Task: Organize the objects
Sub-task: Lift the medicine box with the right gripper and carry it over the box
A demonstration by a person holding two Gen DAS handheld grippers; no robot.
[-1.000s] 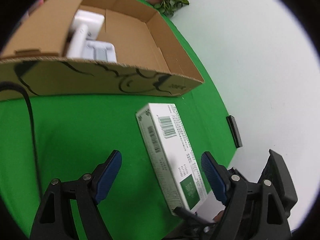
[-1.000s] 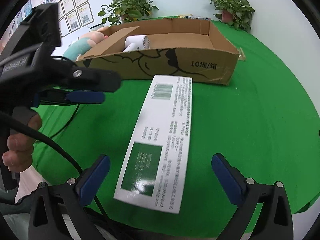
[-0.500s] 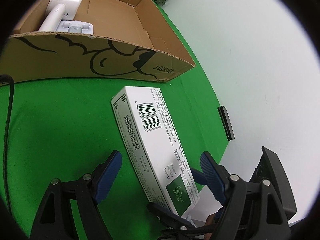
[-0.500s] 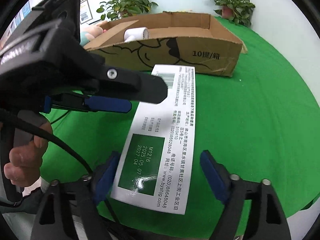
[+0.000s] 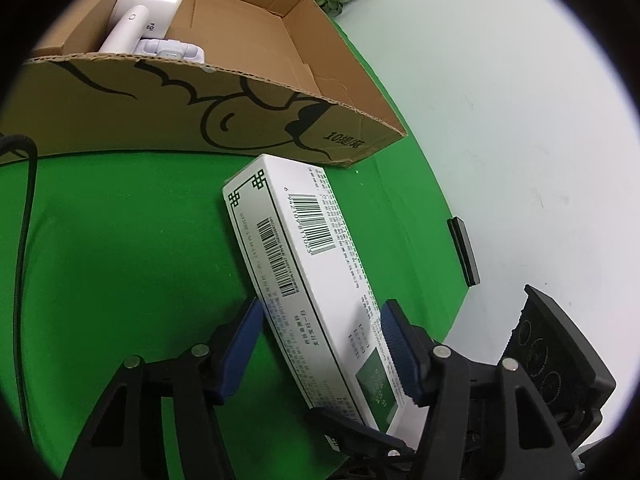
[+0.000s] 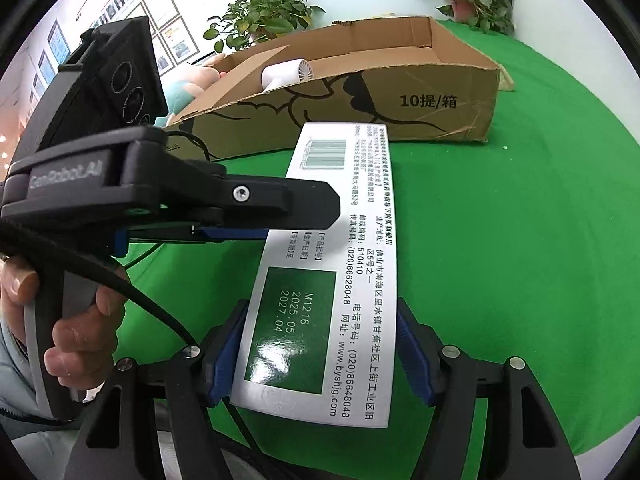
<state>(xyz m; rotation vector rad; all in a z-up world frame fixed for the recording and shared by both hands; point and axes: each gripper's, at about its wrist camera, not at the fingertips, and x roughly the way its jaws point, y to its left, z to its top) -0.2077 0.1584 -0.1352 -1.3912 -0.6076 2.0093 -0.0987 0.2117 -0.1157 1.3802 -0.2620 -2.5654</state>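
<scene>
A long white carton [image 5: 304, 264] with barcodes and a green patch lies on the green table, its far end near the cardboard box [image 5: 256, 120]. My left gripper [image 5: 320, 344] has its blue pads against both long sides of the carton. My right gripper [image 6: 320, 352] closes on the carton's near end [image 6: 320, 280] from the other side, pads touching its edges. The left gripper's body [image 6: 168, 196] reaches across the carton in the right wrist view. A white hair dryer [image 5: 140, 24] lies inside the box.
The cardboard box [image 6: 400, 92] is open-topped. A plush toy [image 6: 192, 84] sits behind it. Potted plants [image 6: 264, 20] stand at the table's back. A black cable [image 5: 24, 240] runs over the cloth at left. The table edge [image 5: 448, 280] is close on the right.
Both grippers have moved in onto the carton and narrowed from wide open until their pads meet its sides. The carton has stayed on the table.
</scene>
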